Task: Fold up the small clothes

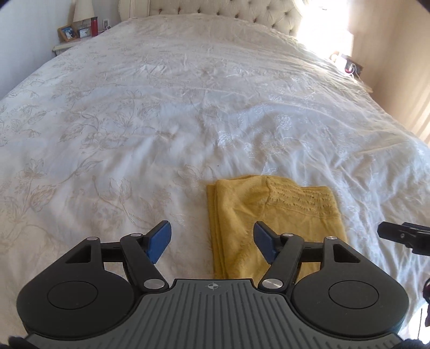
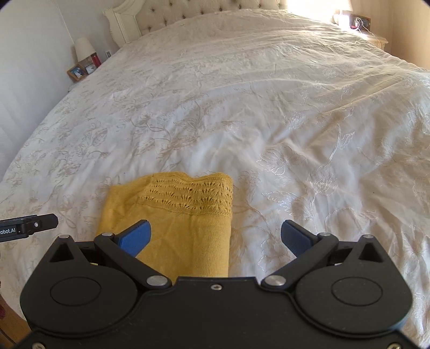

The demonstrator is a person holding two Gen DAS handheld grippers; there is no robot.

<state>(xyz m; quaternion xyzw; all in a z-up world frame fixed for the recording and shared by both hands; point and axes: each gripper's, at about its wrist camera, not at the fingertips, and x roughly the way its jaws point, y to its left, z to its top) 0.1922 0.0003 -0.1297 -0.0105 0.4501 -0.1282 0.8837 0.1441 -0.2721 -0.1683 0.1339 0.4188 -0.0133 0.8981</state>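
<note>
Both grippers hang over the near edge of the bed (image 1: pixel 134 112): the left gripper (image 1: pixel 212 241) has its blue fingers (image 1: pixel 160 241) spread apart with nothing between them, and the right gripper (image 2: pixel 216 237) is likewise wide open and empty. Under them, a folded yellow knit garment (image 1: pixel 271 214) lies flat on the white embroidered bedspread.

A home bedroom is shown. Most of both views is filled by a wide bed (image 1: pixel 188 107) covered with a white spread (image 2: pixel 268 120) embroidered with flowers. A tufted cream headboard (image 1: pixel 242 10) is seen at the far end. Beside it, a nightstand (image 1: pixel 63 47) is set with a lamp (image 1: pixel 83 10), a framed photo (image 1: pixel 67 32), a small clock (image 1: pixel 84 32) and a red bottle (image 1: pixel 94 26). Sunlight is let in at the far right corner.
</note>
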